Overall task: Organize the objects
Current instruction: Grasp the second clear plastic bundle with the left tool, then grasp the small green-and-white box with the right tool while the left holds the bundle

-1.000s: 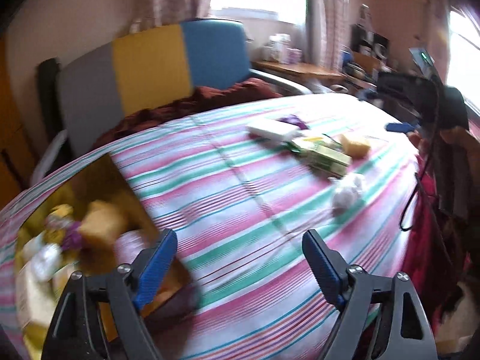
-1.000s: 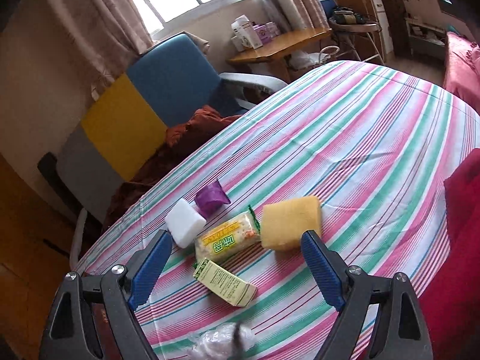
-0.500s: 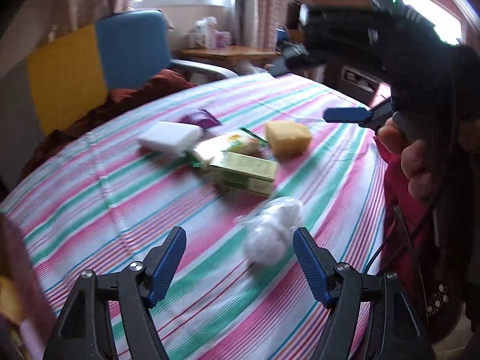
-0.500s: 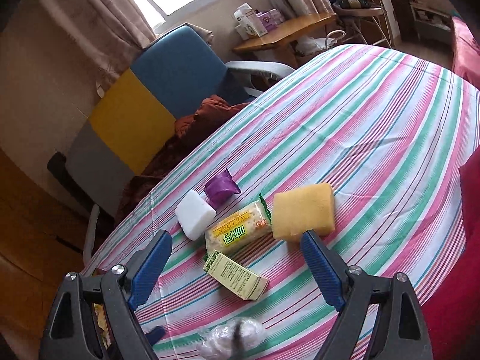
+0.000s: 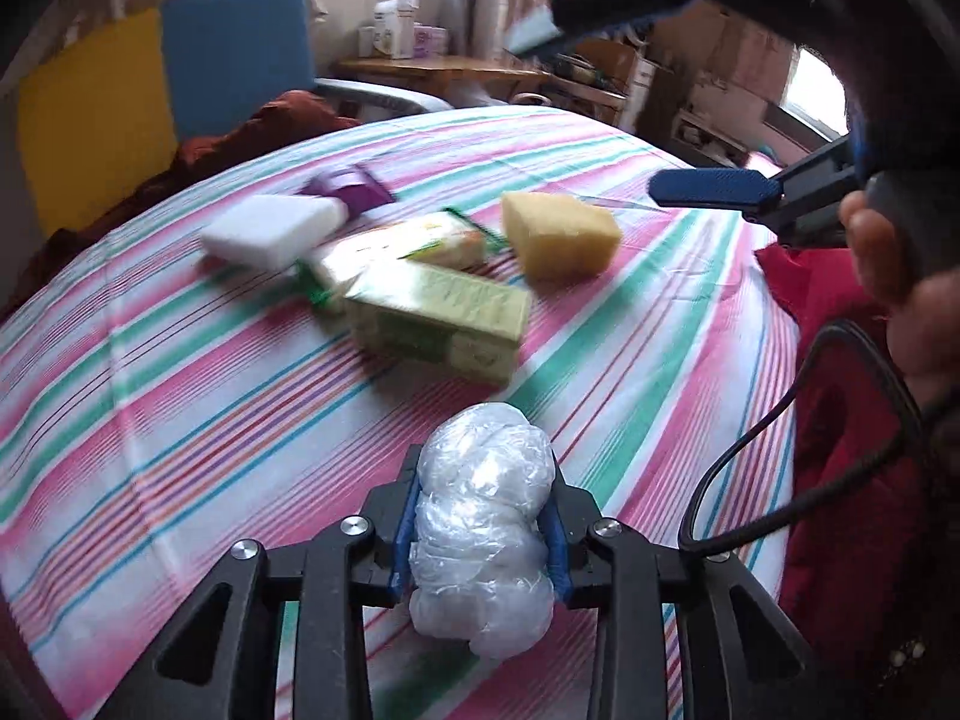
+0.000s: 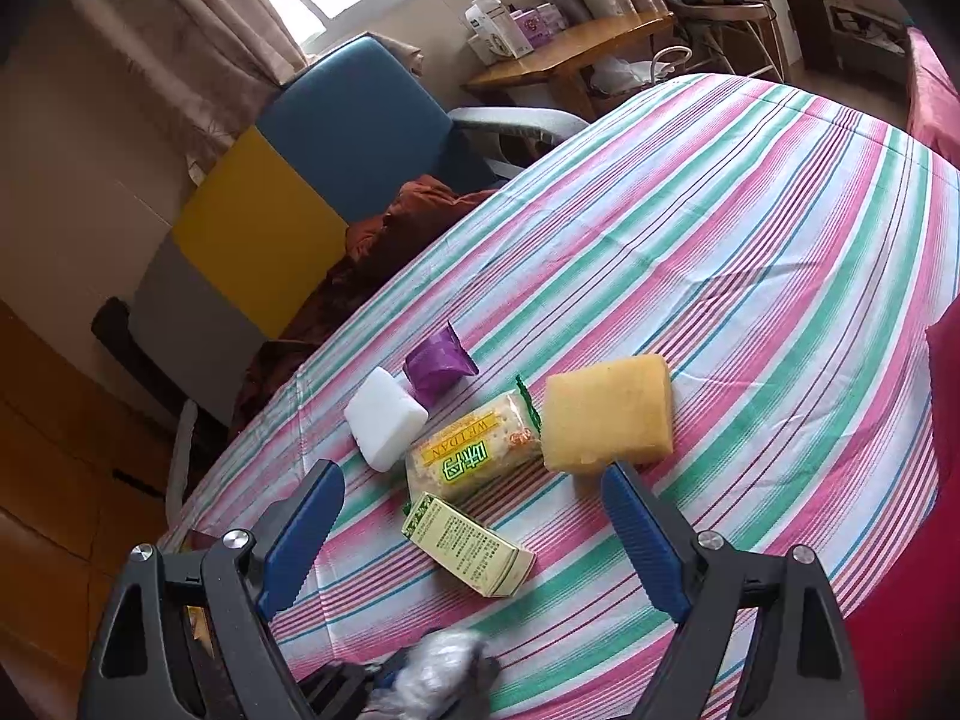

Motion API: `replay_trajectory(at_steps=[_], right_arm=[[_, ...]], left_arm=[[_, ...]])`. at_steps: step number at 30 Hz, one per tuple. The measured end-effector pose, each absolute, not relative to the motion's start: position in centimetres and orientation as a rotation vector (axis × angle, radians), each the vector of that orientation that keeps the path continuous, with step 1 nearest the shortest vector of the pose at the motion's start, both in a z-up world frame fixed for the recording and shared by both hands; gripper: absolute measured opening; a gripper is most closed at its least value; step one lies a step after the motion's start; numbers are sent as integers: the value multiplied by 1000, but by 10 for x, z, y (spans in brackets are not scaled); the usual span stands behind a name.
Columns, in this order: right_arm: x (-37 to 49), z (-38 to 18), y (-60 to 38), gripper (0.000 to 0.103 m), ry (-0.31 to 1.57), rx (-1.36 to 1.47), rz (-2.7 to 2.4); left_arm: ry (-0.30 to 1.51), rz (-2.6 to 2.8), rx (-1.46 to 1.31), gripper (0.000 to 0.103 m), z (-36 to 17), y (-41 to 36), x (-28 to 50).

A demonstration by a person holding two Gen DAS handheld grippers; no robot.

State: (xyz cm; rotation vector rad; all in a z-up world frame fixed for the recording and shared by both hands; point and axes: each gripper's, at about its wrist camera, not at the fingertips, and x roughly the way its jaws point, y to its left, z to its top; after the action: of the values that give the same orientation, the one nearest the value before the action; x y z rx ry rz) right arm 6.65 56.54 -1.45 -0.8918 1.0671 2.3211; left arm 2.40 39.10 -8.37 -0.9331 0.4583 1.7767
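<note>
Left gripper (image 5: 480, 516) clamped on one plastic-wrapped ball (image 5: 483, 528) above striped cloth (image 5: 180, 372), right gripper (image 6: 474, 534) spread empty, one carton (image 6: 468, 546), one cracker pack (image 6: 474, 456), two sponges, one purple packet (image 6: 438, 363) beyond.

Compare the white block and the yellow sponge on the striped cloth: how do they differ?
The white block is plain white and smooth; the yellow sponge is yellow and rough. The block looks smaller than the sponge. The block lies beside the purple packet, the sponge on the far side of the cracker pack. Both are blocky, lie flat, and neither is gripped.
</note>
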Motion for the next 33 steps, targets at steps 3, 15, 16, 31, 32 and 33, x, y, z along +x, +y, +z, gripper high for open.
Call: replay_trajectory(at_steps=[3, 15, 16, 31, 32, 33], right_arm=[[55, -18, 559, 90, 1020, -972, 2338], [29, -32, 539, 90, 820, -1188, 2293], [27, -33, 538, 90, 812, -1200, 2290], [-7, -51, 517, 89, 526, -1384, 2236], [-12, -54, 517, 89, 510, -1400, 2229], [-18, -56, 515, 89, 460, -1418, 2223]], left_arm=[[425, 1856, -941, 34, -82, 359, 24], [402, 2018, -850, 35, -91, 305, 27], [396, 2015, -853, 35, -91, 304, 25], [327, 1992, -865, 37, -92, 298, 20], [326, 1992, -865, 37, -92, 298, 20], [324, 1992, -864, 37, -92, 298, 20]])
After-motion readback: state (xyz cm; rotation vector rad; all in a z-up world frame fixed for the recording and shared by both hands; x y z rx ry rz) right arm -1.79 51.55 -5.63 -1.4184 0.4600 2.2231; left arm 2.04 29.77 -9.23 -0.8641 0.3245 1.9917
